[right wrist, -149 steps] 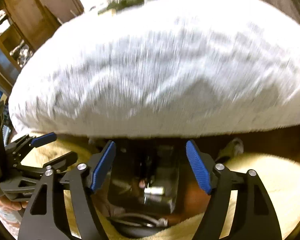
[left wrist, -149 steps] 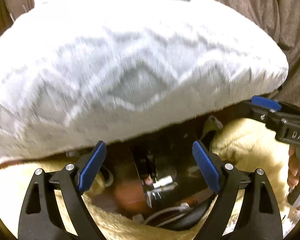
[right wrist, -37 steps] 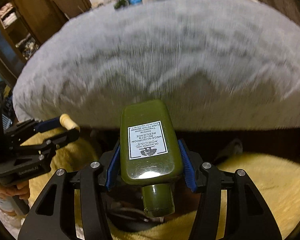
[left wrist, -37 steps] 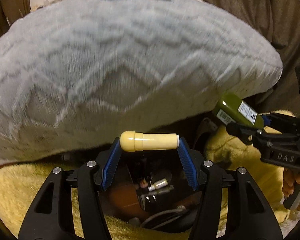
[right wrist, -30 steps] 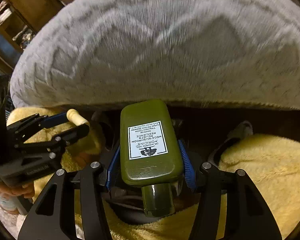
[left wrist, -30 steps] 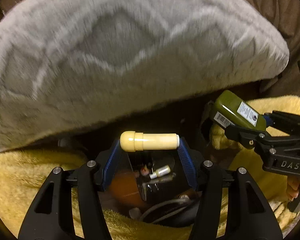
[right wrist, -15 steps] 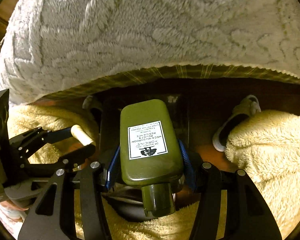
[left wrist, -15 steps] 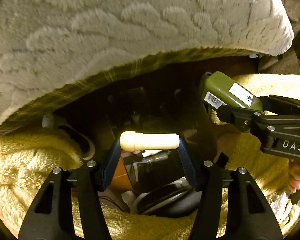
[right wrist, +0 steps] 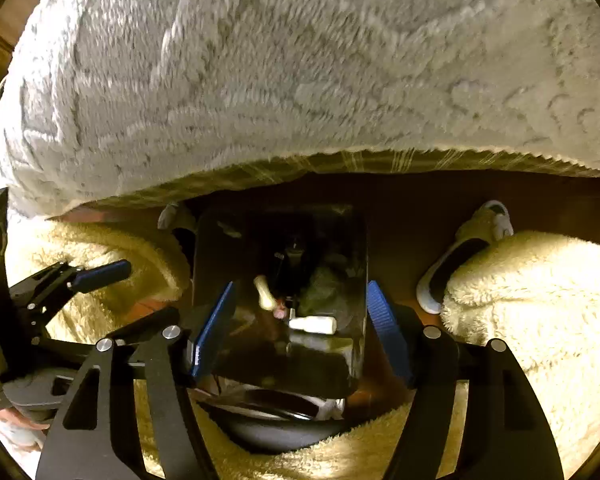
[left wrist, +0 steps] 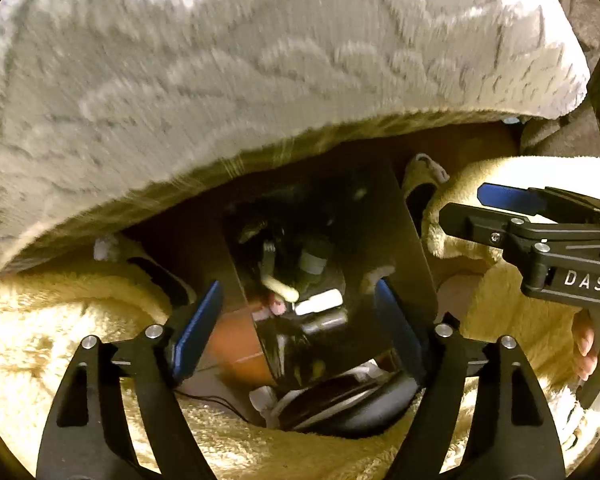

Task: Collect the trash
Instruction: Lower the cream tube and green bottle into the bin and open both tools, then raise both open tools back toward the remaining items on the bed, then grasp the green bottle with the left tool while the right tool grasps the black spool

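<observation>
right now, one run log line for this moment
left tool: open, empty | right tool: open, empty | both just opened | cream tube, green bottle in black bin

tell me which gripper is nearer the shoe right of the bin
Right. The right gripper is at the bin beside the shoe; the left gripper is across the bin.

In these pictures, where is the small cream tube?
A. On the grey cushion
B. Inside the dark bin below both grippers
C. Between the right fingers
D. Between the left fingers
B: the cream tube lies inside the dark bin, and neither gripper holds anything.
</observation>
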Demonstrator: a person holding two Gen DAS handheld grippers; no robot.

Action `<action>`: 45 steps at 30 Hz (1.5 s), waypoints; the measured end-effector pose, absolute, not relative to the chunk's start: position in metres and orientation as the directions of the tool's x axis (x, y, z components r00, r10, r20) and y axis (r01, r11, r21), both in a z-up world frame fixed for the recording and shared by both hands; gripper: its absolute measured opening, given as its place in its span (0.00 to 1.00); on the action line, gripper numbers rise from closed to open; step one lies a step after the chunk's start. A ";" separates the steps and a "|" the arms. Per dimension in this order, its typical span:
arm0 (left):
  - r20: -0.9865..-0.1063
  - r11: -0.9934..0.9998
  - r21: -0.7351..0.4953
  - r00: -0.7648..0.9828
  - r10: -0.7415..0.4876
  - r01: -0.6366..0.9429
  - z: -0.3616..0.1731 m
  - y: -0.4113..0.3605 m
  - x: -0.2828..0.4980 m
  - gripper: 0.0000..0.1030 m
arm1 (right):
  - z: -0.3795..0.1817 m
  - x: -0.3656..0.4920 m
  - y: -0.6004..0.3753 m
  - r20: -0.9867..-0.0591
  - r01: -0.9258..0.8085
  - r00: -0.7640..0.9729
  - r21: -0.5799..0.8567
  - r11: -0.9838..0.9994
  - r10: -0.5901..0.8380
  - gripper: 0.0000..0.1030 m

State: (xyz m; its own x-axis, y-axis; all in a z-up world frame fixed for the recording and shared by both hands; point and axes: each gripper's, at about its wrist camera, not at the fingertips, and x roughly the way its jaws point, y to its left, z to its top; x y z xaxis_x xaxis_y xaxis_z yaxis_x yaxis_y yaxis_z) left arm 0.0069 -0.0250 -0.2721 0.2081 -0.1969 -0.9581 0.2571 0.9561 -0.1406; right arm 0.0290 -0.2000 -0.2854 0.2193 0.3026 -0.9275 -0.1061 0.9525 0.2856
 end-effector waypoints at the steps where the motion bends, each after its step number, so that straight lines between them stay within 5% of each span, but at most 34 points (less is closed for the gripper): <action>1: -0.956 0.957 -0.136 0.219 -0.195 0.258 -0.270 -0.024 0.008 0.74 | -0.281 0.029 -0.201 -0.923 -0.108 0.234 0.288 0.951 0.306 0.73; 3: -0.949 0.958 -0.118 0.256 -0.187 0.261 -0.257 -0.022 0.006 0.76 | -0.270 0.029 -0.203 -0.910 -0.116 0.266 0.296 0.948 0.317 0.84; 11: -0.887 0.957 -0.099 0.412 -0.208 0.272 -0.191 -0.015 0.012 0.83 | -0.197 0.037 -0.215 -0.853 -0.158 0.462 0.191 0.969 0.243 0.97; 22: -0.764 0.982 -0.003 0.633 -0.126 0.191 -0.100 0.010 0.064 0.90 | -0.108 0.092 -0.228 -0.724 -0.149 0.656 0.153 0.977 0.214 0.97; 35: -0.724 0.991 0.012 0.685 -0.082 0.131 -0.078 0.031 0.167 0.91 | -0.105 0.199 -0.222 -0.703 -0.123 0.687 0.134 0.983 0.182 0.97; 37: -0.724 0.992 0.001 0.684 -0.087 0.127 -0.077 0.031 0.185 0.91 | -0.103 0.217 -0.217 -0.696 -0.130 0.695 0.124 0.984 0.180 0.94; 41: -0.719 0.992 0.005 0.691 -0.082 0.123 -0.075 0.026 0.206 0.89 | -0.107 0.250 -0.203 -0.709 -0.171 0.680 0.096 0.981 0.188 0.70; 45: -0.730 0.990 0.007 0.677 -0.091 0.141 -0.077 0.019 0.229 0.86 | -0.114 0.276 -0.193 -0.728 -0.196 0.659 0.076 0.978 0.189 0.70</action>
State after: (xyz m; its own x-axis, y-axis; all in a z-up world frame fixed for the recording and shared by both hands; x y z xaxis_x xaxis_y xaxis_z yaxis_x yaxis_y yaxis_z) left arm 0.2295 0.0186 -0.0775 0.6772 -0.0914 -0.7301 0.1411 0.9900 0.0069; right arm 0.2765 -0.1932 -0.1139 0.6591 0.1890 -0.7279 -0.1959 0.9776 0.0765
